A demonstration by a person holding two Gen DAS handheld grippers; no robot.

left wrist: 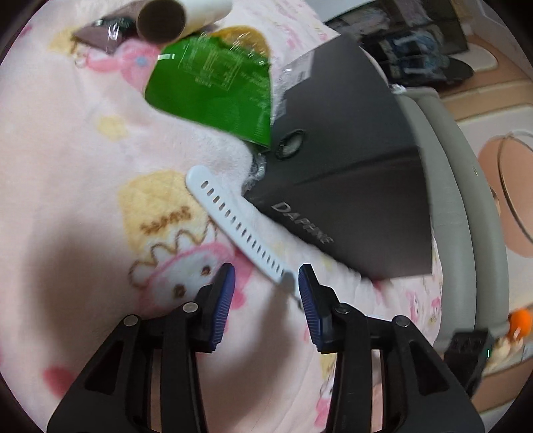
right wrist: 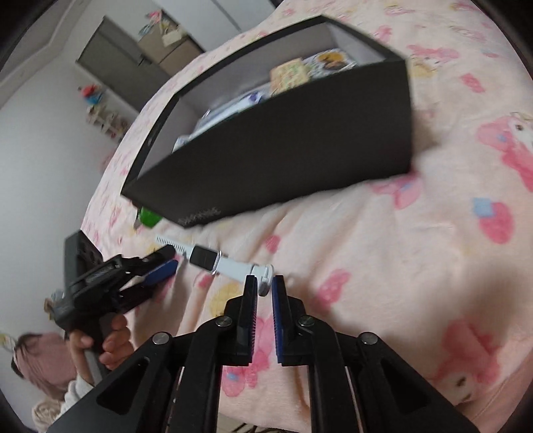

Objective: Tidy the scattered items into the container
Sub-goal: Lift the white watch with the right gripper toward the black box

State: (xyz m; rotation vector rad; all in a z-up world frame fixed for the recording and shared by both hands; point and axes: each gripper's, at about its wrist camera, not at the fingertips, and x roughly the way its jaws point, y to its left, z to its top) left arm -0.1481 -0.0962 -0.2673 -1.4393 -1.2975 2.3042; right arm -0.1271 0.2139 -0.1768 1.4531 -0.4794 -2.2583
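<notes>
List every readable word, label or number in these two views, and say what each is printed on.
"DAPHNE": pale lettering on the outer side of the black box.
Green packet: a white printed table, too small and blurred to read.
Blanket: brown script beside a cartoon figure, not legible.
Dark wrapper: print too blurred to read.
Right wrist view: the box lettering is smeared, unreadable.

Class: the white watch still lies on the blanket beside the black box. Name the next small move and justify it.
Probably lift the watch: the right gripper seems nearly shut at its buckle end, while the left gripper stands open around the strap's other end. The box sits open just behind.
</notes>
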